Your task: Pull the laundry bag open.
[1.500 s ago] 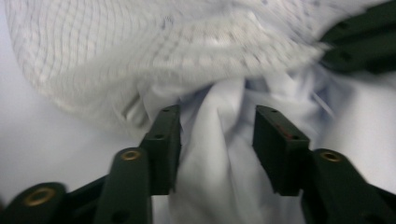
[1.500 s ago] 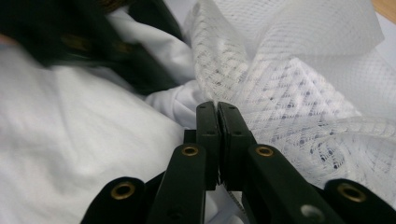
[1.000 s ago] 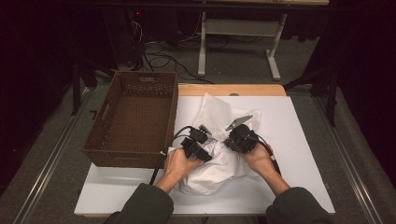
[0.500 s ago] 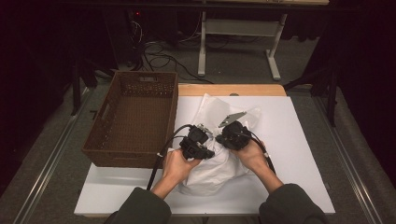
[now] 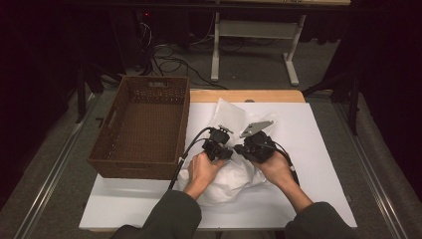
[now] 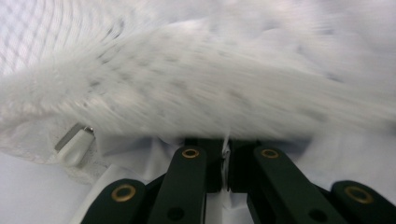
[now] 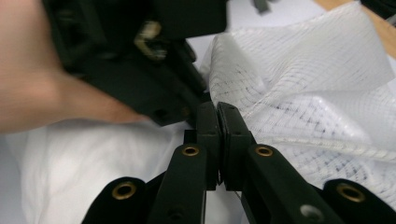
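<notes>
A white mesh laundry bag [image 5: 230, 112] lies on the white table [image 5: 323, 149], with white cloth [image 5: 224, 185] bunched at its near end. Both grippers meet over the middle of the bag, almost touching. My left gripper [image 5: 219, 143] is shut on a fold of the white fabric [image 6: 140, 149], its jaws [image 6: 225, 156] pinching it; a zip pull [image 6: 74, 140] lies just to their left. My right gripper [image 5: 250, 146] is shut on the edge of the mesh [image 7: 303, 93], which runs between its jaws [image 7: 217, 114]. The left hand and its gripper [image 7: 140, 70] sit close beside it.
A brown wicker basket [image 5: 140, 167] stands at the table's left, with nothing in it. Bare white table lies to the right of the bag. A strip of wood [image 5: 249, 95] edges the far side, with cables and a desk frame on the floor beyond.
The two grippers have drawn closer together over the bag. The left one shifted right and away from the person; the right one edged left and lifted a little with the mesh.
</notes>
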Available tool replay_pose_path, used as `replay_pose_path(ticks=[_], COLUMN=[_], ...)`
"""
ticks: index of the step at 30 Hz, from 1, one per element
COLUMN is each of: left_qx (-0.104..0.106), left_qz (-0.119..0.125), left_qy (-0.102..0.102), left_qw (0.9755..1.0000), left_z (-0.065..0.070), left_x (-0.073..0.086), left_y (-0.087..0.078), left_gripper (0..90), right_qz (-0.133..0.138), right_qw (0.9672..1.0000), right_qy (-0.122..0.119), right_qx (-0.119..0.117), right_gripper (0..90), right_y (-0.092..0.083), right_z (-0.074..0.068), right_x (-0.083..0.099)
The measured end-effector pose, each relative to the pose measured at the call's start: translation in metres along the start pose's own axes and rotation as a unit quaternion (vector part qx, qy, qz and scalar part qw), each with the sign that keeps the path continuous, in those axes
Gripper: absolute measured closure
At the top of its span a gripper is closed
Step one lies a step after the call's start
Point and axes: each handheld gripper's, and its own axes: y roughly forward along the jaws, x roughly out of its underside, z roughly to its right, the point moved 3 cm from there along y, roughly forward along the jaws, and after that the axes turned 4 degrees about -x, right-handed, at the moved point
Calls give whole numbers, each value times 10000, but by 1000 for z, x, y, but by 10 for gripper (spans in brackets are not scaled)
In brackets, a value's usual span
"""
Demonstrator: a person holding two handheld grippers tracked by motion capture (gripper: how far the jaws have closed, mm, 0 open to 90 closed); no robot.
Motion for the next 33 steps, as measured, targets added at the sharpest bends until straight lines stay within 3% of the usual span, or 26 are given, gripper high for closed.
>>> replay_pose_path(ticks=[4, 7, 9, 11, 17, 21, 23, 24, 25, 27, 28, 30, 33], left_qx=[-29, -36, -42, -186, -206, -588, -863, -869, -741, -252, -103, 127, 155], left_qz=[-46, -126, -206, -297, -341, -525, -534, -514, -504, -410, -302, -26, 242], left_qy=[107, 162, 168, 223, 435, 698, 816, 771, 742, 678, 678, 726, 976], left_qw=[9999, 9998, 9996, 9991, 9983, 9944, 9915, 9919, 9932, 9965, 9972, 9973, 9948], left_z=[0, -3, -4, -4, -1, -1, -2, -2, -1, 3, 6, 13, 26], left_x=[1, 3, 5, 8, 23, 35, 37, 37, 35, 31, 29, 25, 18], left_y=[-1, -13, -24, -35, -60, -56, -46, -39, -33, -23, -20, -20, -30], left_gripper=[817, 647, 537, 449, 414, 383, 397, 417, 456, 652, 728, 865, 881], right_qz=[-231, -236, -210, -263, -413, -442, -466, -476, -497, -538, -548, -484, -273], right_qw=[9997, 9994, 9993, 9991, 9988, 9986, 9984, 9983, 9984, 9981, 9981, 9984, 9992], right_qy=[-9, 247, 283, 308, 265, 302, 322, 324, 274, 304, 278, 291, 275], right_qx=[-26, -99, -154, -132, -15, -19, -11, -18, -4, 17, 28, 49, 100], right_gripper=[891, 890, 890, 889, 887, 887, 887, 887, 886, 887, 887, 889, 891], right_y=[5, 10, 12, 14, 20, 23, 23, 24, 24, 24, 23, 21, 13], right_z=[2, 8, 12, 11, 8, 9, 9, 9, 10, 10, 10, 10, 11], right_x=[9, 13, 14, 14, 13, 12, 12, 12, 12, 10, 10, 8, 1])
